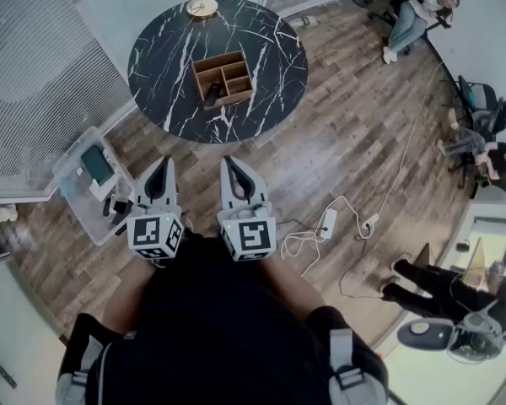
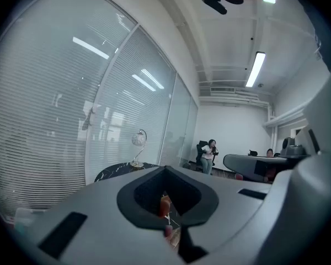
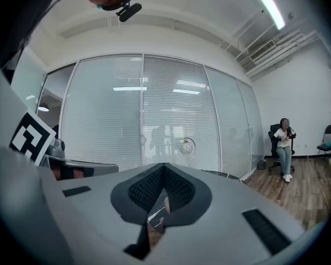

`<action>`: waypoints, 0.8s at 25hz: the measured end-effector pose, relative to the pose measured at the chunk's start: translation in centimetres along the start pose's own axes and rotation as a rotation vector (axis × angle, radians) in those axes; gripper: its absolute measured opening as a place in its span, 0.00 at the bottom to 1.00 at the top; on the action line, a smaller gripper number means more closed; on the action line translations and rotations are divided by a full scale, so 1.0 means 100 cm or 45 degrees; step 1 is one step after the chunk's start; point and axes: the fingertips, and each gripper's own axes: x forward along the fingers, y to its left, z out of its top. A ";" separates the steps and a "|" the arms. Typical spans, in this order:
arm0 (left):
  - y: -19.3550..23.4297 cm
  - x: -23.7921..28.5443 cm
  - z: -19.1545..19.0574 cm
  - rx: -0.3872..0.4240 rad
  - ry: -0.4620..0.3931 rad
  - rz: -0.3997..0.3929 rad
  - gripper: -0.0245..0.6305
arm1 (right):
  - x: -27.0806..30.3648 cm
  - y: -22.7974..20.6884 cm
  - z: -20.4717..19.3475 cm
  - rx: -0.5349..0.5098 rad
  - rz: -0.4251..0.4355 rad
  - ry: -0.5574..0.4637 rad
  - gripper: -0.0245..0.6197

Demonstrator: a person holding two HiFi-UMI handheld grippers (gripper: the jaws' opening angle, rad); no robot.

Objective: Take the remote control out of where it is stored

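Two claws, one remote, one box.
Left claw (image 1: 159,175) and right claw (image 1: 235,175) are fully closed and empty; remote (image 1: 212,94) sits in box (image 1: 237,57) well ahead.

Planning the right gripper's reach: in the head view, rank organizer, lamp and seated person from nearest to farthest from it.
1. Organizer: on the table, straight ahead of the right gripper.
2. Lamp: at the table's far edge, slightly left.
3. Seated person: across the room, far to the right.
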 end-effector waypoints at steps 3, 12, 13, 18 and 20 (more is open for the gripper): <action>-0.005 -0.001 0.000 -0.002 -0.006 0.000 0.05 | -0.003 -0.003 0.000 -0.001 0.001 0.005 0.04; -0.016 0.006 0.000 0.002 -0.011 0.012 0.05 | -0.001 -0.016 0.000 -0.006 0.022 0.010 0.04; -0.018 0.007 -0.001 0.006 -0.009 0.019 0.05 | -0.001 -0.018 0.000 -0.008 0.028 0.012 0.04; -0.037 0.012 0.000 0.031 -0.030 0.053 0.05 | -0.004 -0.031 0.000 0.004 0.072 0.015 0.04; -0.045 0.014 0.002 0.030 -0.040 0.065 0.05 | -0.005 -0.037 0.000 0.007 0.092 0.023 0.04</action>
